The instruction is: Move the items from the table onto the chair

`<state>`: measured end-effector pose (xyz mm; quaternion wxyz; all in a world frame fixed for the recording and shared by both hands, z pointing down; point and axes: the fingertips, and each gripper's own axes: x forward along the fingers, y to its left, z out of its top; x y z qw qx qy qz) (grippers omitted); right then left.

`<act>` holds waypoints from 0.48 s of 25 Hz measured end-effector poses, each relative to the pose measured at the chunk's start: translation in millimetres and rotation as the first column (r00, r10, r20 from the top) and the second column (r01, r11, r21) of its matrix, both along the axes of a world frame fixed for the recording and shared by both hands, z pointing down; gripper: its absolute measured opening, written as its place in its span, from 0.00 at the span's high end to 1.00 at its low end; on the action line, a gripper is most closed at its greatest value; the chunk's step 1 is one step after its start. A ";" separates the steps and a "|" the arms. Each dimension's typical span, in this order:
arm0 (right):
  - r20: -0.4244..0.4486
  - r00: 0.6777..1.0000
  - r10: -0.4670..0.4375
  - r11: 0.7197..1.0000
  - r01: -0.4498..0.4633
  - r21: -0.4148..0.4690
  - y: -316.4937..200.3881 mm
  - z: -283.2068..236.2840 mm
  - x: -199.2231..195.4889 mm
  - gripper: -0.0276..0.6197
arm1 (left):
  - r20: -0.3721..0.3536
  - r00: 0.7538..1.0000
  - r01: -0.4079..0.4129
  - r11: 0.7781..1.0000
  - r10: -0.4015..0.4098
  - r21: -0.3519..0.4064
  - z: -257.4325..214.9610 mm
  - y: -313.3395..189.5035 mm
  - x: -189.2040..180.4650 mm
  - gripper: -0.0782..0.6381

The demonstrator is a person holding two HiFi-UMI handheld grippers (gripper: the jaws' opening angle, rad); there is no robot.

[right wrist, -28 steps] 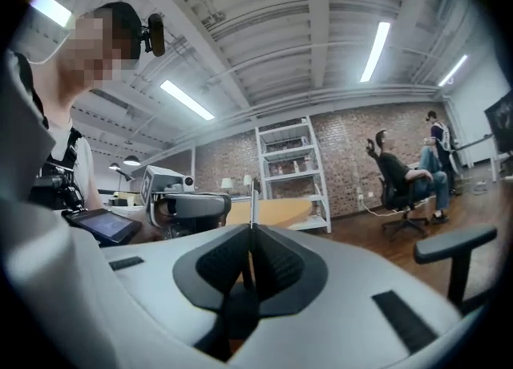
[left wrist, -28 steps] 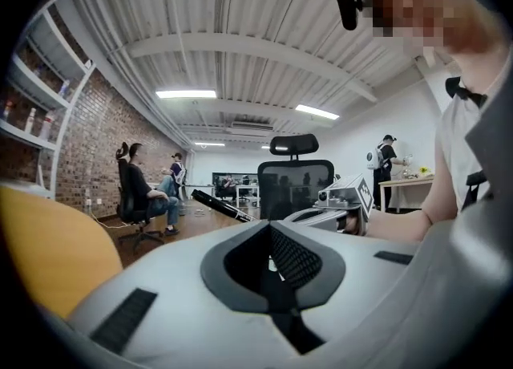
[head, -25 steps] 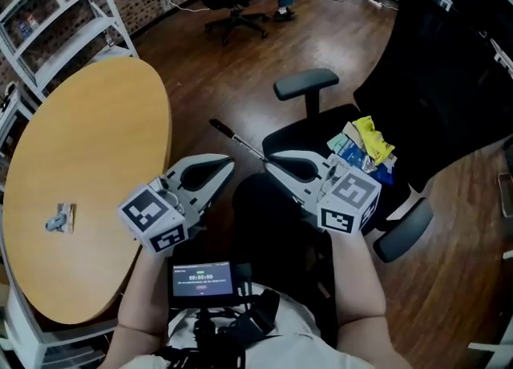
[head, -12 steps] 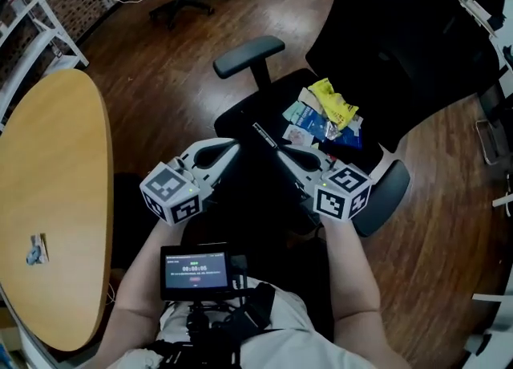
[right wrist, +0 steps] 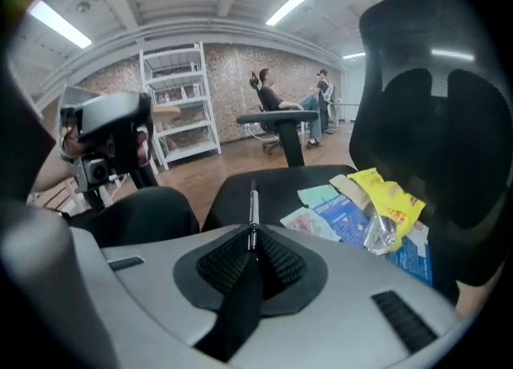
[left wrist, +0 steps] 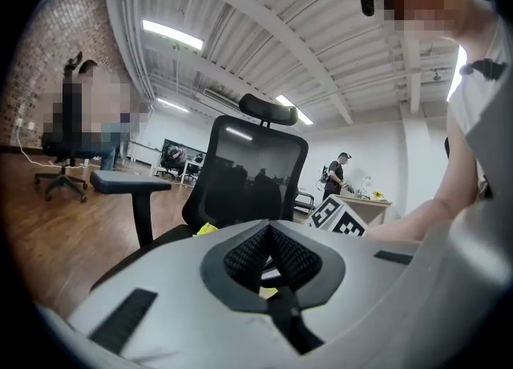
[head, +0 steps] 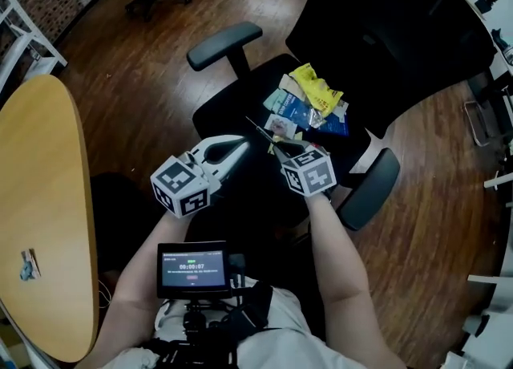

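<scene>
My right gripper [head: 276, 148] is shut on a thin dark pen [head: 258, 130] with a silver band, which sticks out ahead over the front of the black chair seat [head: 232, 99]. In the right gripper view the pen [right wrist: 252, 208] runs straight out from between the pads [right wrist: 276, 261]. Several packets lie on the seat: a yellow one [head: 315, 87], a blue one [head: 309, 115] and pale ones [head: 280, 126]. My left gripper [head: 243, 144] hovers beside the right one, shut with nothing in it. A small blue-white item [head: 30, 264] lies on the wooden table [head: 48, 167].
The chair's left armrest [head: 224, 41] and right armrest [head: 369, 191] flank the seat, and its tall backrest [head: 393, 30] rises behind. A small screen [head: 192, 267] hangs at my chest. White shelving [right wrist: 178, 99] and seated people stand farther off on the wooden floor.
The view has swung from the table to the chair. Both grippers have moved toward the seat, and the pen in the right gripper now reaches over its front.
</scene>
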<state>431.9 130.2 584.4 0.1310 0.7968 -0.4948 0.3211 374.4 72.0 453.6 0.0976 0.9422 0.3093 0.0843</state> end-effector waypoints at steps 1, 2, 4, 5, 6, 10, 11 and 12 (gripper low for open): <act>-0.010 1.000 -0.020 0.998 0.020 -0.051 0.3 8.0 1.7 0.90 | 0.006 1.000 0.000 1.000 0.000 -0.001 2.2 0.4 0.3 0.89; -0.022 0.999 -0.043 0.994 0.040 -0.102 0.1 15.3 3.7 0.90 | 0.010 1.000 0.001 1.000 -0.001 0.000 3.8 0.0 0.5 0.89; -0.041 0.996 -0.080 0.980 0.071 -0.186 -1.3 27.9 7.8 0.90 | 0.017 1.000 0.008 1.000 -0.008 0.002 5.5 -3.1 0.3 0.89; -0.048 0.995 -0.091 0.972 0.078 -0.220 -1.2 33.5 9.9 0.90 | 0.020 1.000 0.012 1.000 -0.012 0.003 5.8 -5.2 -0.1 0.89; -0.056 0.994 -0.099 0.964 0.082 -0.252 0.6 40.0 12.4 0.90 | 0.024 1.000 0.016 1.000 -0.017 0.005 6.1 -7.2 -0.6 0.89; -0.020 0.991 -0.133 0.927 0.117 -0.356 15.0 72.6 7.8 0.88 | 0.033 0.999 0.030 0.999 -0.031 0.016 8.2 -12.5 -3.9 0.89; -0.011 0.990 -0.140 0.917 0.126 -0.377 18.3 77.4 5.9 0.81 | 0.036 0.999 0.033 0.999 -0.034 0.018 9.1 -13.4 -4.9 0.89; -0.010 0.990 -0.143 0.910 0.128 -0.394 21.2 79.4 5.7 0.71 | 0.041 0.998 0.036 0.999 -0.037 0.017 10.1 -14.1 -5.6 0.89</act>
